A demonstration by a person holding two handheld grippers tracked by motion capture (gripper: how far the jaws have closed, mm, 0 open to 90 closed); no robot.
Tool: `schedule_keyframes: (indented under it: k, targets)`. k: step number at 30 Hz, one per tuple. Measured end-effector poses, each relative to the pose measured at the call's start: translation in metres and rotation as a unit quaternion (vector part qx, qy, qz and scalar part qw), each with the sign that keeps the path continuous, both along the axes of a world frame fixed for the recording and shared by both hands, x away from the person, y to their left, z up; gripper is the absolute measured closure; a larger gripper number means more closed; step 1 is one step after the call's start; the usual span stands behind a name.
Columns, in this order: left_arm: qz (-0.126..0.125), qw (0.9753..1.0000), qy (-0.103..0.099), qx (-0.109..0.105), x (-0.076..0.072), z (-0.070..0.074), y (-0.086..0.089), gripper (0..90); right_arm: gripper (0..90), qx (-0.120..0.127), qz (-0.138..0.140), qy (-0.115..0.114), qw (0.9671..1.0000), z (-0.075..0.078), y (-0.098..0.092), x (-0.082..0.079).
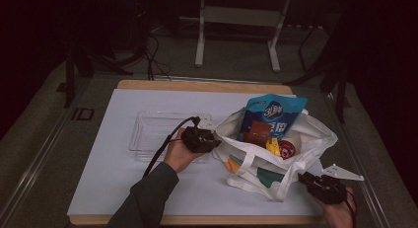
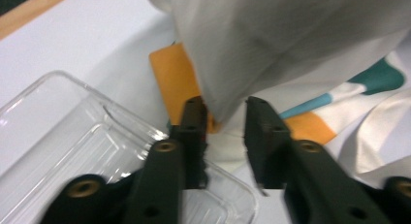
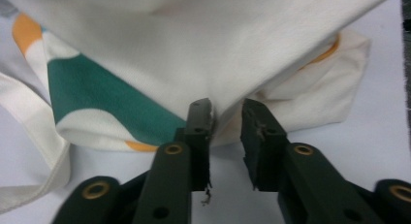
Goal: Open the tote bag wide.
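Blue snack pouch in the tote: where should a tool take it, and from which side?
Grip the blue snack pouch at its top edge, coming from above: it stands up out of the tote bag mouth, while its lower half is buried among other items.

White-topped table (image 1: 113, 173) with a clear plastic tray (image 1: 148, 132) and a seemingly canvas tote bag (image 1: 305, 149).

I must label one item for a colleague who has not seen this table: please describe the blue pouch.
On the white mat, find the white tote bag at its right half. The blue pouch stands tallest in the bag's open mouth, a glossy packet with white print, unlike the small snacks below it.
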State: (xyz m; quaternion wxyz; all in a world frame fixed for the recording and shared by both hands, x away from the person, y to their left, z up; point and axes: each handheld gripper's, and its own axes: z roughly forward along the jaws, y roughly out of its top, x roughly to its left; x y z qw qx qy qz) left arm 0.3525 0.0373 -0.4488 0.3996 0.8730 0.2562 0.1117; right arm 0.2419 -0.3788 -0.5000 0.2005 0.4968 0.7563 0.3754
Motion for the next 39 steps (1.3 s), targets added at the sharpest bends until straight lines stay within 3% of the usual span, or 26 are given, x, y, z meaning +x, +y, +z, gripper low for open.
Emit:
schedule_keyframes:
  k: [3, 13, 18, 22, 26, 28, 30, 35, 39]
  targets:
    - [-0.003, 1.0000, -0.006, -0.002, -0.002, 0.003, 0.002, 62.8, 65.4, 0.017, -0.006, -0.004, 0.9998, 0.005, -0.005, 0.001]
    - [-0.010, 0.9992, -0.032, -0.023, -0.007, 0.014, 0.011, 56.2, 53.9, 0.023, -0.028, -0.017, 0.9992, 0.026, -0.016, 0.017]
    - [-0.015, 0.9984, -0.038, -0.038, -0.006, 0.018, 0.011, 57.4, 52.6, 0.053, -0.034, -0.020, 0.9978, 0.033, -0.025, 0.026]
    - [-0.023, 0.9984, -0.038, -0.035, -0.006, 0.016, 0.005, 70.5, 61.4, 0.065, -0.026, -0.014, 0.9974, 0.034, -0.027, 0.033]
    - [-0.031, 0.9986, -0.034, -0.026, -0.006, 0.014, 0.003, 82.0, 84.2, 0.071, -0.021, -0.019, 0.9971, 0.034, -0.027, 0.033]
    - [-0.034, 0.9987, -0.030, -0.024, -0.006, 0.013, 0.003, 82.5, 86.6, 0.077, -0.017, -0.020, 0.9967, 0.034, -0.027, 0.032]
    - [-0.040, 0.9989, -0.024, -0.011, -0.007, 0.011, 0.002, 84.0, 88.3, 0.060, -0.008, -0.015, 0.9981, 0.031, -0.024, 0.029]
    - [-0.040, 0.9990, -0.007, 0.015, -0.005, 0.004, -0.001, 85.5, 88.9, 0.051, -0.019, -0.001, 0.9985, 0.022, -0.027, 0.027]
    - [-0.037, 0.9986, -0.008, 0.039, -0.003, 0.000, -0.004, 86.0, 89.0, 0.047, -0.025, 0.009, 0.9985, 0.012, -0.029, 0.028]
